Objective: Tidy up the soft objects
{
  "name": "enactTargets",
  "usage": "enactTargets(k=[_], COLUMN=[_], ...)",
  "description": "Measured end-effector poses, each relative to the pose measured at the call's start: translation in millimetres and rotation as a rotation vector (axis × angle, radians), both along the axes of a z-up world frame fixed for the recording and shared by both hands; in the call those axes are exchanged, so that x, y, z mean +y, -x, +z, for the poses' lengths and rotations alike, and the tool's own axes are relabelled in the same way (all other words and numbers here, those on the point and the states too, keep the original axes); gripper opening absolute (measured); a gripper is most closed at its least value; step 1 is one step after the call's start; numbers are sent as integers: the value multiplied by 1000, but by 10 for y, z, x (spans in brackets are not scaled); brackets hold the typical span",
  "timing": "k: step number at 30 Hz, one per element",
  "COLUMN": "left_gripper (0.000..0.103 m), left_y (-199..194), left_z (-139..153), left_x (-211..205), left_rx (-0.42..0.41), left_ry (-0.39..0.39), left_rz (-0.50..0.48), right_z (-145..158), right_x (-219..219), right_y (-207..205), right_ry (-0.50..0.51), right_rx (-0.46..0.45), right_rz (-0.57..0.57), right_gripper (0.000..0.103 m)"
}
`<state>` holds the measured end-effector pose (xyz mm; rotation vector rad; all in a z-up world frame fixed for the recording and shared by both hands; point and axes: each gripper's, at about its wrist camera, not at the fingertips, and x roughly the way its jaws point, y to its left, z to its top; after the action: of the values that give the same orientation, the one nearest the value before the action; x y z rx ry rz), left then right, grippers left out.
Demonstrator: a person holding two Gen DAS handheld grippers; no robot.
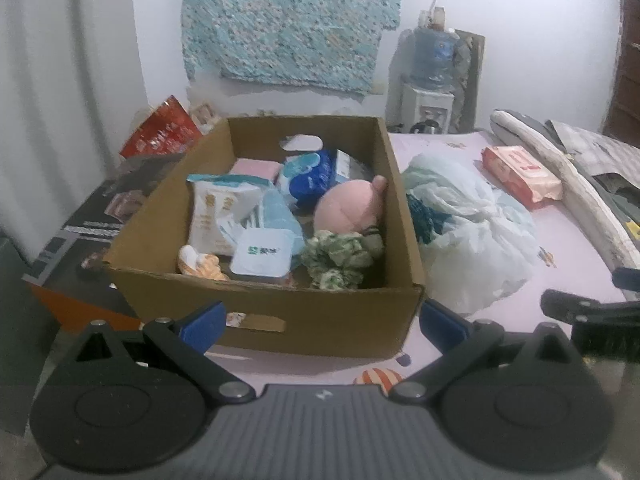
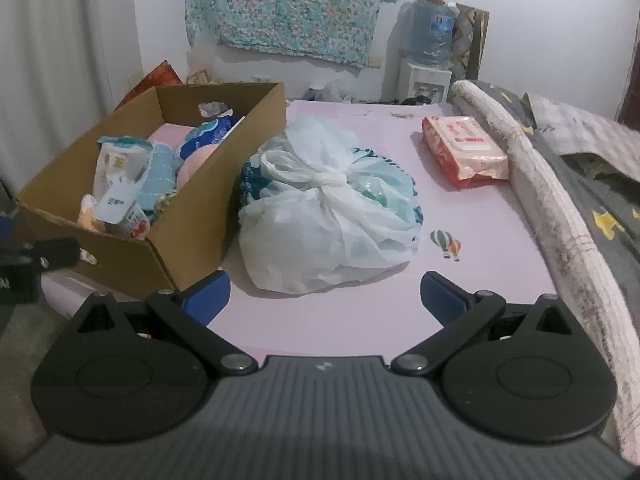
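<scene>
Both of my grippers hung spread wide and empty, left gripper (image 1: 322,322) before the cardboard box (image 1: 320,316), right gripper (image 2: 325,294) near the knotted plastic bag (image 2: 328,216). That bag sat just right of the box (pink plush (image 1: 350,204) inside it), with a wipes pack (image 2: 466,152) farther right on the pink bed (image 2: 360,320).

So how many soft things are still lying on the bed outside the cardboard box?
2. The tied white plastic bag sits right beside the cardboard box, and the red wipes pack lies farther back near the rolled blanket. Others may be hidden behind the box.
</scene>
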<state>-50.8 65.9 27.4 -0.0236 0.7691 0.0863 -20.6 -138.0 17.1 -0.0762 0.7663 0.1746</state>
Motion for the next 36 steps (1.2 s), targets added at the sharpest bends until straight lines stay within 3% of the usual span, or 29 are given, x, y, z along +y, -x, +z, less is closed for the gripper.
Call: enactTargets(k=[13, 36], left_gripper=[103, 103], left_y=[-123, -219], left_z=[-155, -263], left_x=[8, 149], left_rx=[95, 115], left_ry=[26, 22], left_rz=[-27, 18], right_z=[-66, -179], right_x=[71, 351], right_y=[-105, -296], right_ry=[4, 44], right_rx=[50, 81], right_rz=[-1, 46], right_gripper=[102, 102])
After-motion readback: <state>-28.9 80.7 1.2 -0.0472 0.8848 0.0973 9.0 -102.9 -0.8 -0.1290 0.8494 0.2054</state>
